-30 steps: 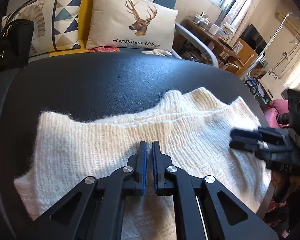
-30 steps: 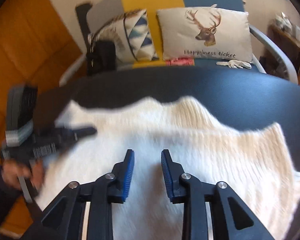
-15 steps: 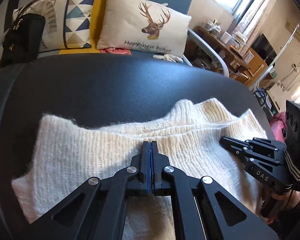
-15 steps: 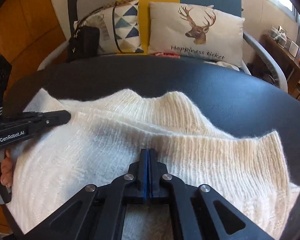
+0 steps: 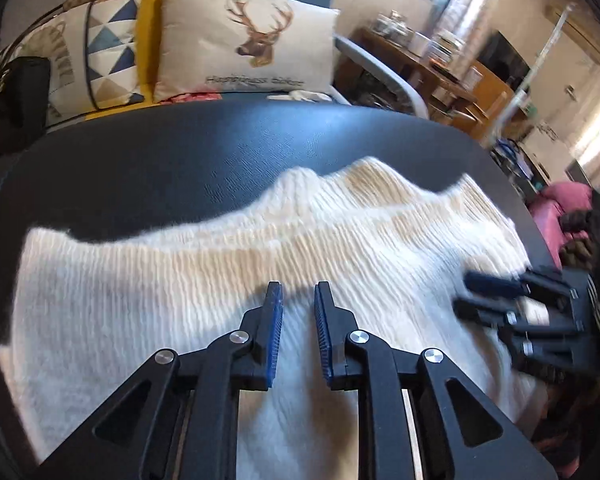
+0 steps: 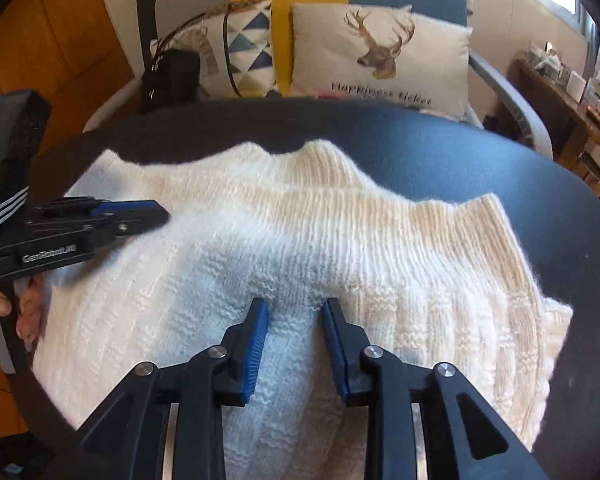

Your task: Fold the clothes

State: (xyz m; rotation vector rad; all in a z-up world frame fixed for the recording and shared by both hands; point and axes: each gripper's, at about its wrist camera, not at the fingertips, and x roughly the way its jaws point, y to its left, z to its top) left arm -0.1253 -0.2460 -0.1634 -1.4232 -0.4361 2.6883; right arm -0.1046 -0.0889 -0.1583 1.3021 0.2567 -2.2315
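Left hand-held gripper: jaws parted a little and opening, blue pads clear of each other, nothing gripped; the tips stand over the knit, and contact cannot be confirmed. Right hand-held gripper: jaws parted somewhat wider and opening, nothing clamped; a low ridge of knit runs up between the fingers, but the pads do not press on it.

Cream knitted sweater: lies folded on the black desk, spread from side to side, ribbed edge along its far side. Both tools are above its near half, left one toward the left edge, right one toward the right.

Beyond the desk: a sofa with a deer-print cushion, a triangle-pattern cushion and a black bag at the left.
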